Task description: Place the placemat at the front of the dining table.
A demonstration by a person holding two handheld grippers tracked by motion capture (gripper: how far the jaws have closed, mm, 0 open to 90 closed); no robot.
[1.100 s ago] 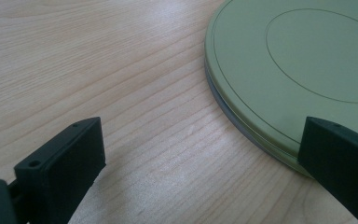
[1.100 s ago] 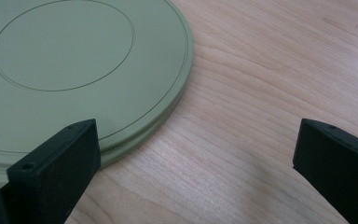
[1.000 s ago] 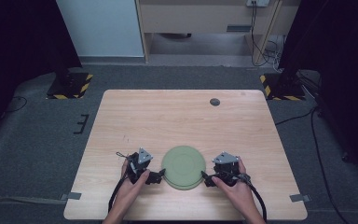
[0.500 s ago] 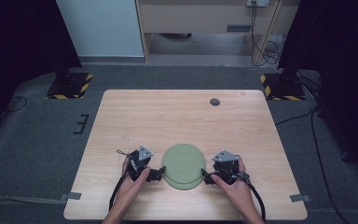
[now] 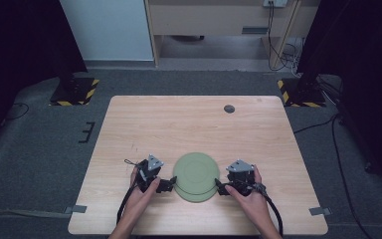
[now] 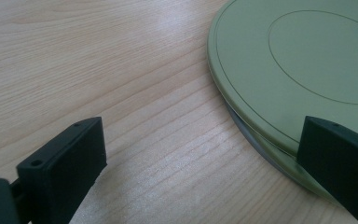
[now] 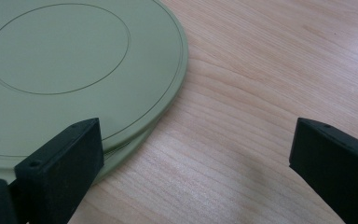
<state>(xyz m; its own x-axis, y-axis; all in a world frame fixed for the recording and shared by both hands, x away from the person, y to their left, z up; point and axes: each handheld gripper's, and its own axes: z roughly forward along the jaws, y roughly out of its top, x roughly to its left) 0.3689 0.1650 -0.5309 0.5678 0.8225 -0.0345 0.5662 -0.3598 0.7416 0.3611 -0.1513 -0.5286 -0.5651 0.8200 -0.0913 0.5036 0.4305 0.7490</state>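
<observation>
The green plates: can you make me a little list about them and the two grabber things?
plates: two green plates, stacked, upside down, the top one shifted off the lower
where: near edge of the wooden table
left gripper: open, at the stack's left rim
right gripper: open, at the stack's right rim
held: nothing
also: small dark disc at the far side

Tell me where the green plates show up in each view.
High view: green plates sit near the table's front edge, between both grippers.
Left gripper view: upper right, by the right finger.
Right gripper view: upper left, behind the left finger.
Shared landmark: the circular groove on the top plate.
</observation>
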